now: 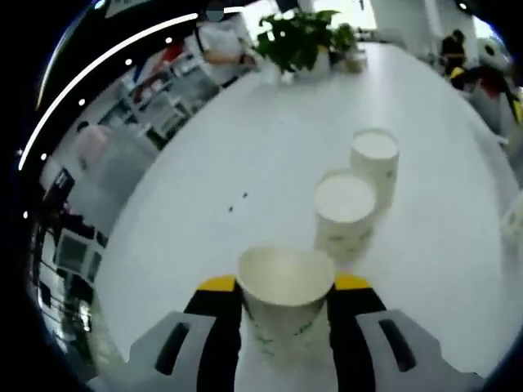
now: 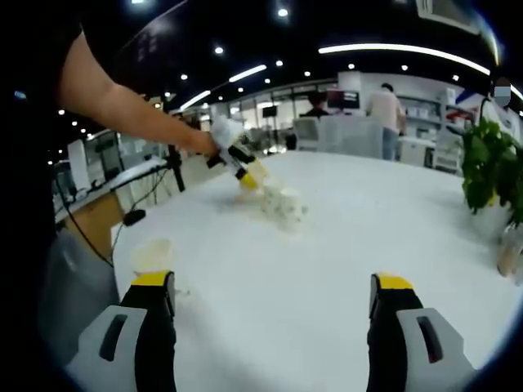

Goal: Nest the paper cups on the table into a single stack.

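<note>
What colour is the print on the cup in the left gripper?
Green print on the white cup, clearest in the left gripper view.

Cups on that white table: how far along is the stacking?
Early on. Nothing looks nested yet. In hand: the left claw is shut on one cup. Two more cups stand apart ahead of it on the table, each alone. The right claw is open with nothing in it. Left to do: drop the held cup into another, then join the rest into one stack.
</note>
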Available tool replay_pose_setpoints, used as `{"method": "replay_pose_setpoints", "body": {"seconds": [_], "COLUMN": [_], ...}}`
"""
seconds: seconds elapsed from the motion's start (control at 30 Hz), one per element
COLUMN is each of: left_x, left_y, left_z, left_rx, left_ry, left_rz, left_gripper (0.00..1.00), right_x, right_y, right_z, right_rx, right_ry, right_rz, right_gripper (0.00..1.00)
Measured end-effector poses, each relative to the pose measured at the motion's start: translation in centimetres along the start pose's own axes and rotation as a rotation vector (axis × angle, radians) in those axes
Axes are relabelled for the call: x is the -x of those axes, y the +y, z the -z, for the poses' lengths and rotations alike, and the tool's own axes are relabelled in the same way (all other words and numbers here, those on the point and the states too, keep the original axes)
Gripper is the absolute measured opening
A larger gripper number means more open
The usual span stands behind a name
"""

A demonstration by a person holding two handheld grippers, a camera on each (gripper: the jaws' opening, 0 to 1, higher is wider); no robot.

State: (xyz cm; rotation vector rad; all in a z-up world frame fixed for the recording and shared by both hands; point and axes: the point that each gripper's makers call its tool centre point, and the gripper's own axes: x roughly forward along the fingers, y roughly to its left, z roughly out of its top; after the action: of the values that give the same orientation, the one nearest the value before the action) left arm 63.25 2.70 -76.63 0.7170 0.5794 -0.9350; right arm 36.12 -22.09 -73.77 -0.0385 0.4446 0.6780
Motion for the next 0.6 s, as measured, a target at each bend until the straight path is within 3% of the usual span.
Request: {"method": "replay_pose_setpoints", "body": {"seconds": [0.37,0.6], "left_x": [1.8,3.2], "left_y": [3.1,4.4], "left_z": [-3.3,-5.3], "left_rx": [0.228,0.356], "left_ry": [-0.190,-0.326], "left_rz": [-0.132,-0.173], "left_gripper": [0.38,0.38], "right_x": [0.1,0.3], "right_y": [-0.1,-0.1], "right_z": [-0.3,-0.5], "right_rx": [-0.003,0.001], "right_ry": [-0.007,-0.010], "right_rz": [0.004,0.005], "right_gripper": [0.98,0.98]}}
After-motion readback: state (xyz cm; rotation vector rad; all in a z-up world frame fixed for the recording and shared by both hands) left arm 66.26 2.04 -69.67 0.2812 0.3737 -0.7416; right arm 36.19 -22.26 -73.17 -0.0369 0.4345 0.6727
